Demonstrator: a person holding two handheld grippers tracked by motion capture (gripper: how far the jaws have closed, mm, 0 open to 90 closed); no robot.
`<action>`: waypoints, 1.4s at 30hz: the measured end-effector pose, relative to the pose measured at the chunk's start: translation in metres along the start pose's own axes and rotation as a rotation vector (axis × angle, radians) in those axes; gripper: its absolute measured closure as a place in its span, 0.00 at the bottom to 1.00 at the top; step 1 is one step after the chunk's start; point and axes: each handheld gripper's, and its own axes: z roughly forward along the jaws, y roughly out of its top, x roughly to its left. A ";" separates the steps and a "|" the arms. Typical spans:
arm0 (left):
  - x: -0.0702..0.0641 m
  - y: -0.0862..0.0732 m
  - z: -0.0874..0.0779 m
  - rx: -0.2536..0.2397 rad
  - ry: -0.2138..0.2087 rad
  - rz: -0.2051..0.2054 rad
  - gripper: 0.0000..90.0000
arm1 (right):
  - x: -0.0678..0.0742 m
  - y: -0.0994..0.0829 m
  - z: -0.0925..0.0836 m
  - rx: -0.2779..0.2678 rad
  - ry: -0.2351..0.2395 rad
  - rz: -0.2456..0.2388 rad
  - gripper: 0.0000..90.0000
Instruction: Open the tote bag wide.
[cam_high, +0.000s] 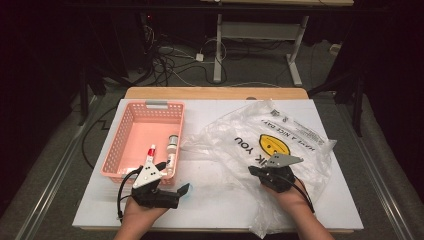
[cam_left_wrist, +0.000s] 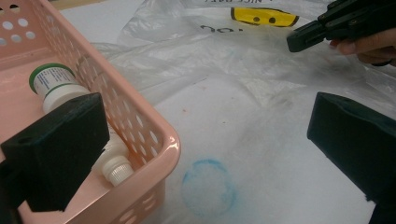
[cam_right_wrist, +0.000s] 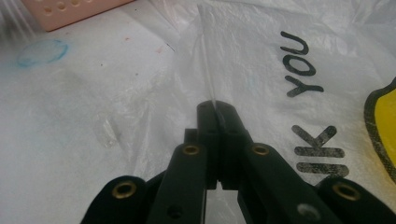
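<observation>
A clear plastic bag (cam_high: 280, 135) with a yellow smiley and black letters lies crumpled on the right half of the white table (cam_high: 220, 205). My right gripper (cam_high: 254, 171) is at its near edge. In the right gripper view it (cam_right_wrist: 218, 112) is shut on a thin raised fold of the bag (cam_right_wrist: 261, 56). My left gripper (cam_high: 173, 178) rests at the near right corner of the pink basket (cam_high: 125, 135), and it (cam_left_wrist: 205, 116) is open wide with nothing between the jaws. The basket (cam_left_wrist: 159, 135) holds a white bottle with a green band (cam_left_wrist: 53, 84) and a smaller white bottle (cam_left_wrist: 114, 165).
A tube with a red cap (cam_high: 151, 150) also lies in the basket. A faint blue ring mark (cam_left_wrist: 208, 186) is on the table between the basket and the bag. Beyond the far table edge, cables (cam_high: 170, 60) and a desk frame (cam_high: 260, 35) stand on the floor.
</observation>
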 end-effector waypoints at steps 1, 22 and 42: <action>0.000 0.000 0.000 0.000 0.000 0.000 0.00 | 0.000 0.000 -0.001 -0.004 -0.003 0.000 1.00; 0.008 -0.001 -0.006 -0.025 -0.025 -0.034 0.00 | -0.002 0.011 -0.022 -0.103 -0.045 -0.028 1.00; 0.009 0.002 -0.008 -0.039 -0.004 -0.036 0.00 | -0.007 0.033 -0.049 -0.225 -0.080 -0.032 1.00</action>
